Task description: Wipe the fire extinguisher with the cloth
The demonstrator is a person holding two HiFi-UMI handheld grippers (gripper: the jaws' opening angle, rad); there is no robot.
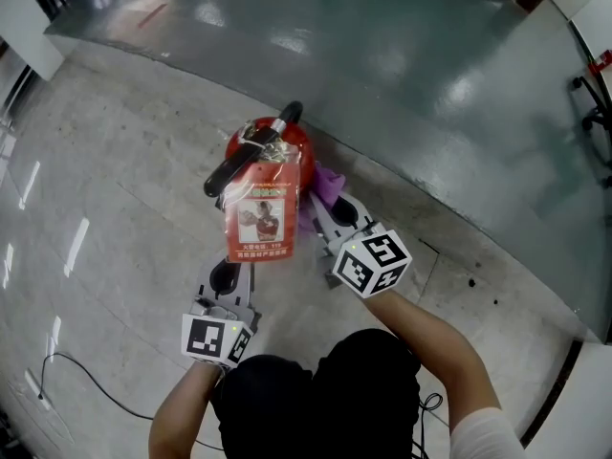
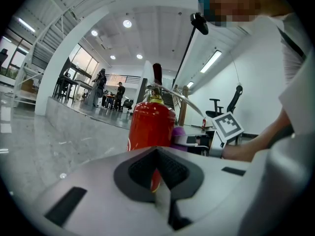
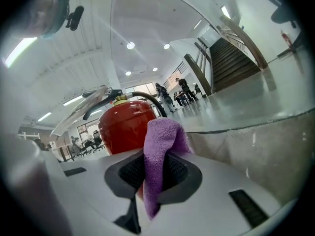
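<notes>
Fire extinguisher (image 1: 263,165) stands beside the step (image 1: 459,223), open floor (image 1: 115,180) leftward; right gripper (image 1: 322,207) clamps cloth (image 1: 327,185), left gripper (image 1: 229,268) clenched empty.

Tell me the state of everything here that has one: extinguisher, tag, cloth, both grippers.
extinguisher: upright on the floor.
tag: hanging down the extinguisher's side.
cloth: bunched, pinched, right beside the extinguisher.
right gripper: shut on the cloth.
left gripper: shut, nothing between its jaws, low beside the extinguisher.
</notes>
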